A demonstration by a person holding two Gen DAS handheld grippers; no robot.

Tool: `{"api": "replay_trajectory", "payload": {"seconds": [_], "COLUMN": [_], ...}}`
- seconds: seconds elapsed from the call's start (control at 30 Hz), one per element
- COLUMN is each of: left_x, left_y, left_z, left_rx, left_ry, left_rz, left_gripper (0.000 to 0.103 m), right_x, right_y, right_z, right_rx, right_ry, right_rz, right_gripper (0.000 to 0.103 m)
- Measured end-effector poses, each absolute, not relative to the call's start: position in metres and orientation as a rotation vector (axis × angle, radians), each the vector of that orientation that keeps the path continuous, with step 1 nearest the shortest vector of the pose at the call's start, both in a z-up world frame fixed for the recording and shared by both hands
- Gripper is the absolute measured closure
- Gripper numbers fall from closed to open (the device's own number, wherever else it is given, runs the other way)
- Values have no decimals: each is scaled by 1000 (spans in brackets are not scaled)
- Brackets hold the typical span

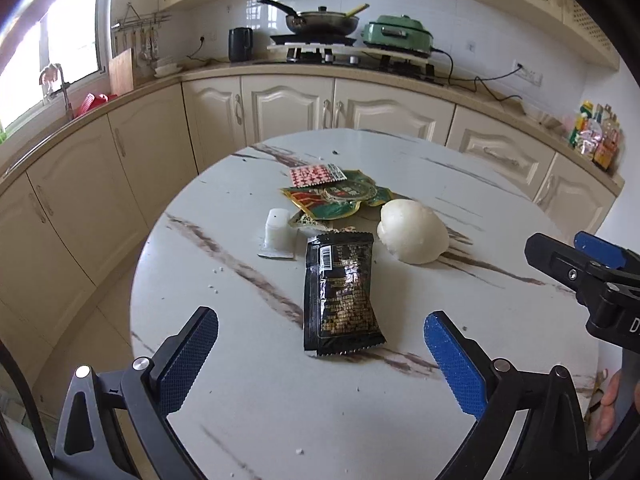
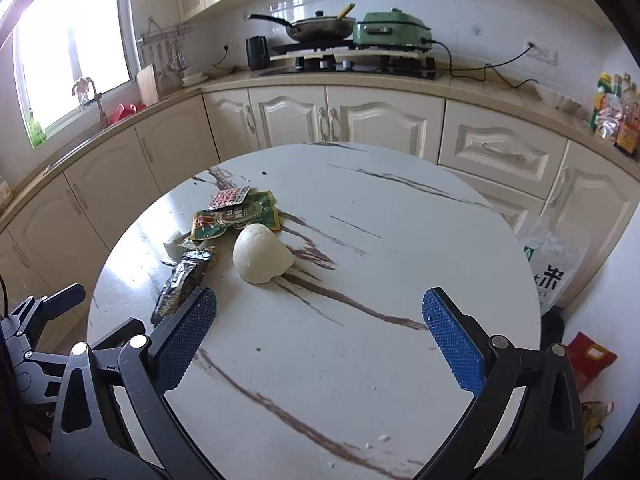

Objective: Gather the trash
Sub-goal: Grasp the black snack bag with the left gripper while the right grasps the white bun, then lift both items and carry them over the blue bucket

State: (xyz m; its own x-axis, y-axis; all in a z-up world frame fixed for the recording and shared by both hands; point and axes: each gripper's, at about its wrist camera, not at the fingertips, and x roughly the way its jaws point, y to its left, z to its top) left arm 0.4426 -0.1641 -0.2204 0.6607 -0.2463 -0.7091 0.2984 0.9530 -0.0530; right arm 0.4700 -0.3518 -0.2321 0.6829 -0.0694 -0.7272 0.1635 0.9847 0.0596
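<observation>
Trash lies on the round marble table point(image 1: 460, 216). A black snack wrapper point(image 1: 340, 292) lies nearest, just beyond my open, empty left gripper point(image 1: 320, 364). Behind it are a white plastic cup point(image 1: 278, 232) on its side, a white bun-like lump point(image 1: 412, 232), a green and red wrapper point(image 1: 340, 200) and a red-patterned packet point(image 1: 316, 174). In the right wrist view the lump point(image 2: 262, 254), the green wrapper point(image 2: 236, 218) and the black wrapper point(image 2: 182, 280) lie ahead and left of my open, empty right gripper point(image 2: 320, 340). The right gripper also shows in the left wrist view point(image 1: 580, 264), above the table's right side.
Cream cabinets point(image 1: 288, 104) and a counter with a stove, pan point(image 1: 320, 20) and green appliance point(image 1: 396, 36) curve behind the table. A white plastic bag point(image 2: 552, 268) and red and yellow packets point(image 2: 592, 356) are on the floor to the table's right.
</observation>
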Motion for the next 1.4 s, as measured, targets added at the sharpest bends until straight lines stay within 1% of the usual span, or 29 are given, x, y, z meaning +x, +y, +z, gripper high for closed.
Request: {"api": "replay_trajectory", "payload": {"seconds": [0.17,0.23,0.27,0.33,0.37,0.43,0.47,0.5,0.53,0.6,0.7,0.73,0.77,0.8,0.83,0.87,0.97,1.1,1.23,1.4], "left_x": [500,509,514,522,522,525,520,519,513,506,486,480,473,468,466,463,453,436,415,382], "left_y": [-168,-168,-168,-169,-170,-167,-165,-161,-156,-144,-130,-127,-123,-121,-117,-116,-107,-96,-74,-28], "left_z": [-238,-246,-245,-243,-244,-240,-241,-240,-243,-244,-246,-244,-243,-240,-239,-236,-229,-218,-204,-187], "left_rx": [71,73,78,86,84,80,75,65,47,8,3,-5,-13,-18,-21,-26,-42,-59,-81,-117], "left_ry": [868,891,880,868,861,844,843,839,840,838,825,824,822,821,818,814,806,789,763,728], "left_rz": [-302,-312,-301,-307,-320,-340,-336,-338,-346,-354,-353,-362,-367,-370,-371,-372,-387,-407,-408,-383], "left_gripper": [12,23,23,31,36,64,67,78,81,84,84,84,84,84,84,84,84,84,84,84], "right_x": [508,521,525,534,539,548,552,557,562,570,581,584,585,587,587,587,581,563,543,519], "right_y": [-353,-352,-352,-350,-348,-345,-342,-339,-337,-330,-318,-317,-315,-314,-314,-313,-311,-313,-306,-262], "right_z": [-256,-263,-266,-269,-271,-273,-275,-277,-279,-285,-295,-297,-299,-302,-304,-305,-304,-293,-264,-223], "right_rx": [92,87,87,91,89,65,49,38,33,7,-37,-41,-41,-45,-44,-49,-70,-54,-34,-25], "right_ry": [868,878,884,887,888,886,886,894,898,919,945,954,960,974,982,986,993,972,920,839], "right_rz": [-95,-76,-69,-40,-21,-9,-1,14,35,63,113,122,132,133,135,139,130,92,76,149], "right_gripper": [0,0,0,0,0,0,0,0,0,0,0,5,17,27,44,48,51,52,52,52]}}
